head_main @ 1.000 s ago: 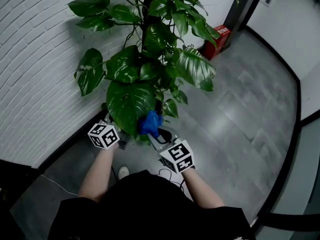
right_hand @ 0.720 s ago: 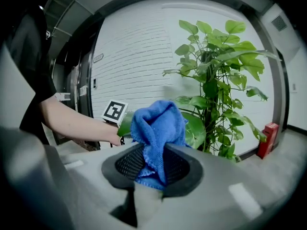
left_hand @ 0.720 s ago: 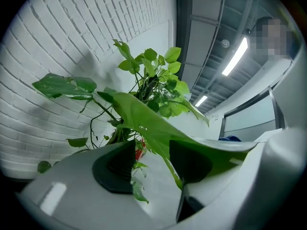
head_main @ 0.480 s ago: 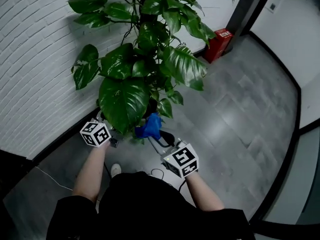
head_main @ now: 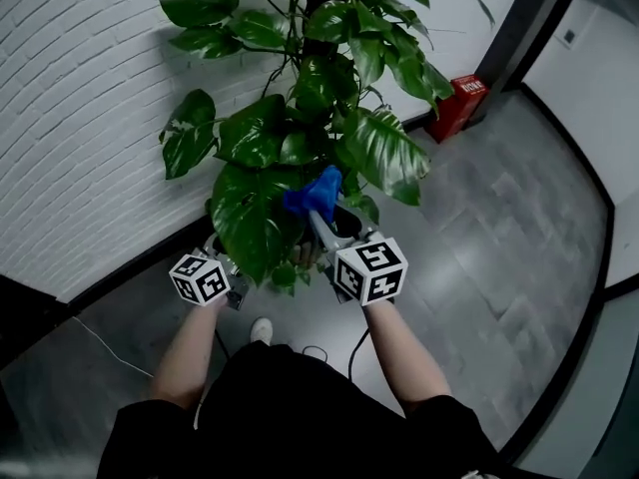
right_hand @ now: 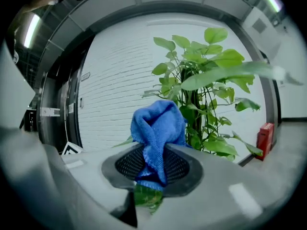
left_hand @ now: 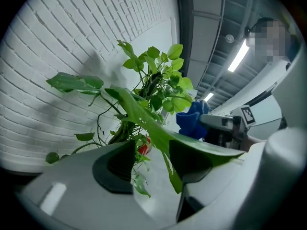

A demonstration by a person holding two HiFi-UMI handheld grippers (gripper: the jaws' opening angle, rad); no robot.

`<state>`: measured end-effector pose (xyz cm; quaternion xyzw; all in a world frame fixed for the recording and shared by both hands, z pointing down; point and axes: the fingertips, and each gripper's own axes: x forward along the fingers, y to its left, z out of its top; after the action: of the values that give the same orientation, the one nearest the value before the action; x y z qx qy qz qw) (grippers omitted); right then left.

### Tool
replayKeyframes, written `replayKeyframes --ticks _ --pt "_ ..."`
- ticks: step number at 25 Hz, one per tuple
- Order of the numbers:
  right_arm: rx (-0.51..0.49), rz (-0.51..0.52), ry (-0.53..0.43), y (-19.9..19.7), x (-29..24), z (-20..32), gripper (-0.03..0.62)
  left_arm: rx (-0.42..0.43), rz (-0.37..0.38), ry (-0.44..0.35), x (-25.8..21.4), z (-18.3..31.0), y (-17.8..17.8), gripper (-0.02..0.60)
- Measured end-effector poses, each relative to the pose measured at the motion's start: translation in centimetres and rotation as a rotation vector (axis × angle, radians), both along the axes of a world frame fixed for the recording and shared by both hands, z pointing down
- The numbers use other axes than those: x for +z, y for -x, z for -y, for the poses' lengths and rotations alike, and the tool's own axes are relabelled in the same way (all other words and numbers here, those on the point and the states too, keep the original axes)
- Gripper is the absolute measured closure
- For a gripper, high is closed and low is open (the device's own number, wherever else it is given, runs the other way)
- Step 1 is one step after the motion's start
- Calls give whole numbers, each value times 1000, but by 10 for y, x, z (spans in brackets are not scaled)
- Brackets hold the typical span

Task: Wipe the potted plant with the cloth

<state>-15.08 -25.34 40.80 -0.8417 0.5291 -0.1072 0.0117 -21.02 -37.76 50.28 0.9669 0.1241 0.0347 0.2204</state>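
Right hand-held gripper (right_hand: 152, 169) pinched the cloth (right_hand: 158, 128) beside the potted plant (head_main: 329, 98). Left hand-held gripper (left_hand: 151, 163) gaped around a leaf (left_hand: 192, 145). Wiping seemed barely begun.

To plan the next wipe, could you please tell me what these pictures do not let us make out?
- Top of the potted plant: head view, cut off by the upper edge.
- Jaws of the left gripper: head view, hidden under the large leaf.
- Print on the red box: head view, too small to read.
- Lower end of the blue cloth: right gripper view, buried between the jaws of the right gripper.
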Motion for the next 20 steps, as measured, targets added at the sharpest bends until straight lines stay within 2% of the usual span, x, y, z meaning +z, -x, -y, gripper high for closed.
replayKeyframes --ticks 4,8,14,20 --pt "-3 68 11 -33 12 26 490 77 -26 48 -7 -4 0 367" --pt "-16 63 33 -50 16 49 490 137 -11 -27 -7 1 5 377" --pt "-24 65 73 -66 23 89 490 147 5 -74 -4 11 14 377" --pt "-20 115 95 -56 58 95 490 165 0 -51 -8 18 17 377"
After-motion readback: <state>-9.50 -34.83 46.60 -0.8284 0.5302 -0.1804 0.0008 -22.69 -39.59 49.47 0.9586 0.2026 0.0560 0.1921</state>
